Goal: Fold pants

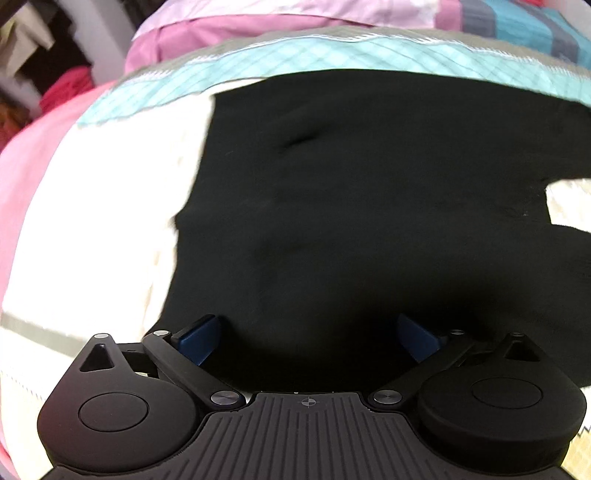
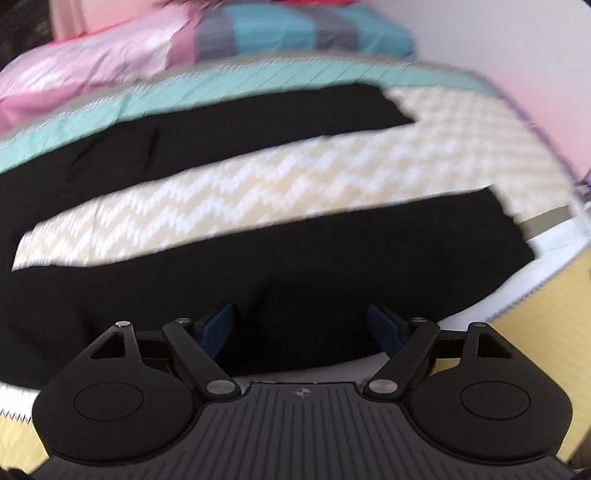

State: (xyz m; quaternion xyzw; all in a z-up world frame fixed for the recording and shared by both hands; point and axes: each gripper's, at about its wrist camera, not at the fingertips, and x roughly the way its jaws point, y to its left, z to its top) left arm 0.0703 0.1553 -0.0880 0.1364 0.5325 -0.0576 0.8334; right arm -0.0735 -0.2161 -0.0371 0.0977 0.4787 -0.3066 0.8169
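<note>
Clearly, black pants (image 2: 258,258) are seen spread flat on a bed, over a quilt (image 2: 295,184) with a cream and white zigzag pattern and a teal band along its far edge. In the right wrist view the two legs are laid apart, with a strip of the quilt shown between them; the nearer leg is crossed by the right gripper (image 2: 301,325), whose jaws are held wide apart above the fabric with nothing pressed between the blue pads (image 2: 218,326). Some blur is noted in this view. In the left wrist view the broader upper part of the pants (image 1: 351,203) is shown, and the left gripper (image 1: 308,336) is held just over it, its jaws likewise spread wide and closed on nothing. Pink bedding (image 1: 221,40) and a striped pillow (image 2: 306,31) are seen beyond the quilt.
</note>
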